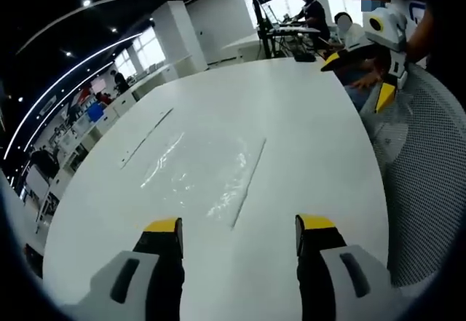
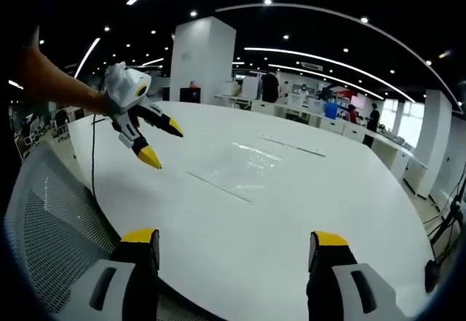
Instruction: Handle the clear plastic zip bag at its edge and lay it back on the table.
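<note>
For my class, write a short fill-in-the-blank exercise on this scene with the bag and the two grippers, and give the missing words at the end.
1. The clear plastic zip bag lies flat on the white ____.
2. The jaws of the left gripper stand ____, with nothing between them.
3. The tips of the right gripper are coloured ____.
4. Beside the table stands a chair with a ____ back.

Missing words: table; open; yellow; mesh
</note>
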A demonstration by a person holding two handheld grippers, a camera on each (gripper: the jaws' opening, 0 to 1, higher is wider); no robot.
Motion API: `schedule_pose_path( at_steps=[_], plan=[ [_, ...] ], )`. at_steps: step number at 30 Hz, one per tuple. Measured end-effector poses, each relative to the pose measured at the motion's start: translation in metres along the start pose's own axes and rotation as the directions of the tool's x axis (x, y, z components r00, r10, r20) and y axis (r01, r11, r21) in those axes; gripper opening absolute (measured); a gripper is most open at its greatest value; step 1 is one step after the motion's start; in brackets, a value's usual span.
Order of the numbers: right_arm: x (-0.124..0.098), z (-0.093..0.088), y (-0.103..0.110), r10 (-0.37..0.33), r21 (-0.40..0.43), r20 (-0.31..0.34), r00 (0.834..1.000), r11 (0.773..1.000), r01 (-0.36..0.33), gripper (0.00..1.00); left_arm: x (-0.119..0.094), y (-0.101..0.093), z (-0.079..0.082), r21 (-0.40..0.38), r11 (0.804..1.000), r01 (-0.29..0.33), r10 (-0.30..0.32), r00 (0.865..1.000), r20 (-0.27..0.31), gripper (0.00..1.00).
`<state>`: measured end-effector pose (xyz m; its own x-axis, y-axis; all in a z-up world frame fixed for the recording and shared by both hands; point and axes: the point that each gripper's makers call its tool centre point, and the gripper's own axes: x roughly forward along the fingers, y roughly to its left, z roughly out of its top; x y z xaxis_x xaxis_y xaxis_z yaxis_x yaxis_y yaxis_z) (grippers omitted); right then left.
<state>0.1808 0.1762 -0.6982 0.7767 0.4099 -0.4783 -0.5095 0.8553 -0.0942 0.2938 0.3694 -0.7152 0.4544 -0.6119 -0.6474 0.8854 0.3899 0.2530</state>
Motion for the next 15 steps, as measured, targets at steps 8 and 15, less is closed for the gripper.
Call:
schedule_pose_path(
  at_steps=[8, 15],
  plan=[
    [0.001, 0.000, 0.000, 0.001, 0.000, -0.003, 1.000, 1.000, -0.001, 0.84, 0.009, 0.001, -0.003, 0.027, 0.999, 0.032, -0.031, 0.999, -0.034, 0.55],
    [0.001, 0.000, 0.000, 0.001, -0.001, -0.010, 1.000, 1.000, -0.001, 0.84, 0.018, -0.001, -0.011, 0.039, 0.997, 0.064, -0.062, 0.996, -0.069, 0.49]
  ],
)
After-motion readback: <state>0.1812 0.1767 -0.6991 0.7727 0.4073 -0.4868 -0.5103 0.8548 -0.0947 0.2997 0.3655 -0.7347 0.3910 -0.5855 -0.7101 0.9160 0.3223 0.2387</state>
